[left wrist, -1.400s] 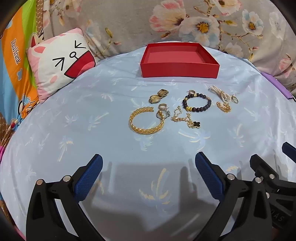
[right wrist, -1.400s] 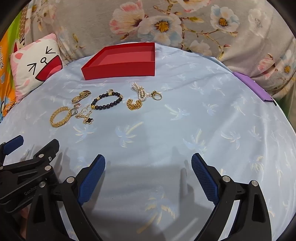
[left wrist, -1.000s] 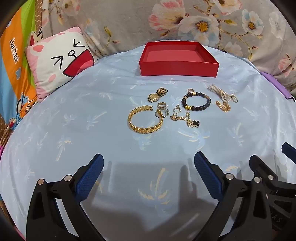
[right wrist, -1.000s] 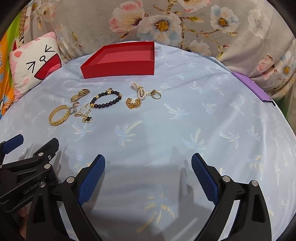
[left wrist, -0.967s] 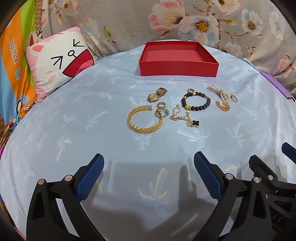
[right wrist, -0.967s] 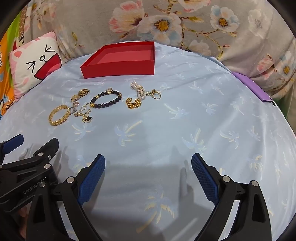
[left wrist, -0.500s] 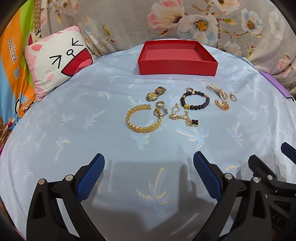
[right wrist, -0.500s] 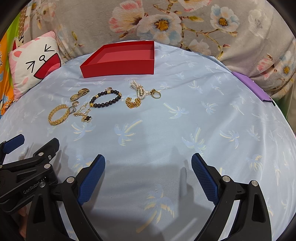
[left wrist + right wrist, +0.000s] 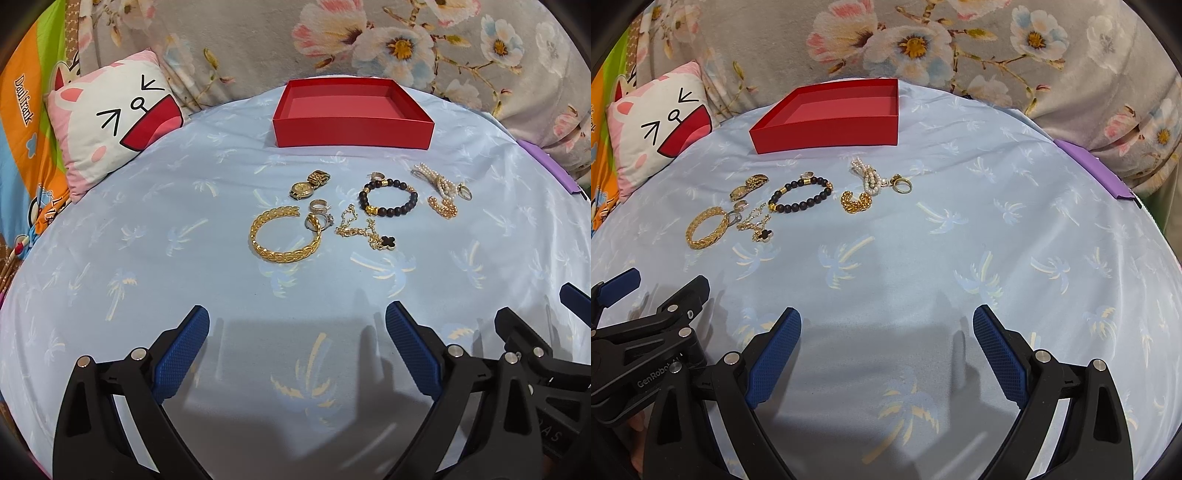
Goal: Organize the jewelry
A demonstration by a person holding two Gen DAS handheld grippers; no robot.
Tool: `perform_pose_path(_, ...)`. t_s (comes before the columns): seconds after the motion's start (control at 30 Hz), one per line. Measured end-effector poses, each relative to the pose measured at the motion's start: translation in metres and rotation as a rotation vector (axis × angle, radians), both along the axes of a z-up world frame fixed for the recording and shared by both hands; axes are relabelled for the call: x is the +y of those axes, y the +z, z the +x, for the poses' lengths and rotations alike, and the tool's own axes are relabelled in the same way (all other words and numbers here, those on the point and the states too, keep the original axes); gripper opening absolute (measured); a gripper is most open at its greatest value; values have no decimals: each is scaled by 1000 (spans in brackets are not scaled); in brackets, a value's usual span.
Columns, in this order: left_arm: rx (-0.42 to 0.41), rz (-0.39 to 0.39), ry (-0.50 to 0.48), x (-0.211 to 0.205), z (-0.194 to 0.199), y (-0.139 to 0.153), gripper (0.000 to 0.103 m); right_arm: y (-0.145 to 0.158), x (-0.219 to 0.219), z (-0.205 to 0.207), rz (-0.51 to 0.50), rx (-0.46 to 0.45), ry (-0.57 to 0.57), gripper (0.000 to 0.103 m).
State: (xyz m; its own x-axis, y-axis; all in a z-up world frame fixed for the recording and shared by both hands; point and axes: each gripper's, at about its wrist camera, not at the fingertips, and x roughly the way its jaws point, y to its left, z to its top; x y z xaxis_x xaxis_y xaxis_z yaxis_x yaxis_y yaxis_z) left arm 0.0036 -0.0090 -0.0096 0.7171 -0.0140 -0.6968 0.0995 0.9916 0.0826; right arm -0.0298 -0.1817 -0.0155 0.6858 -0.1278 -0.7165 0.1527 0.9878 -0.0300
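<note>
- The left tool (image 9: 295, 343) hangs low over the bed, its blue pads spread wide apart with nothing between them; the right tool (image 9: 886, 341) alongside it is likewise spread and empty.
- Ahead of both tools lies bare palm-print bedsheet (image 9: 147, 258), soft and slightly rumpled.
- Further ahead of the left tool, the jewelry sits in a loose cluster: a gold braided bangle (image 9: 284, 236) nearest, with small rings (image 9: 317, 219) touching its right side and a fine gold chain with a black clover charm (image 9: 369, 234) just beside them.
- Behind these lie a gold watch (image 9: 308, 184), a black beaded bracelet (image 9: 388, 199), then a pearl strand (image 9: 436, 179), a gold link chain (image 9: 443, 208) and a gold ring (image 9: 464, 192) off to the right.
- Farthest ahead stands the red box (image 9: 351, 125), open and empty, so nothing seems sorted yet.
- Risks, as I judge them: the rings touch the bangle, so closing on one could drag the other; thin chains on yielding fabric may slip from the pads or get pinched together with the sheet; the two tools sit close and could collide.
</note>
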Motion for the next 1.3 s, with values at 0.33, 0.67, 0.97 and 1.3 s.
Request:
perform_pose_path(0.33,3,1,0,-2,1,-3,93,0,0,1,1,3,0,92)
perform_pose_path(0.67,4,1,0,-4,0,-5,93,0,0,1,2,5,0,92)
perform_pose_path(0.97,7,0,-1,-2,2,-2,93,0,0,2,3,7,0,92)
perform_pose_path(1.3,10,-1,-1,-3,1,-5,93,-2,-1,2,6,10,0,92)
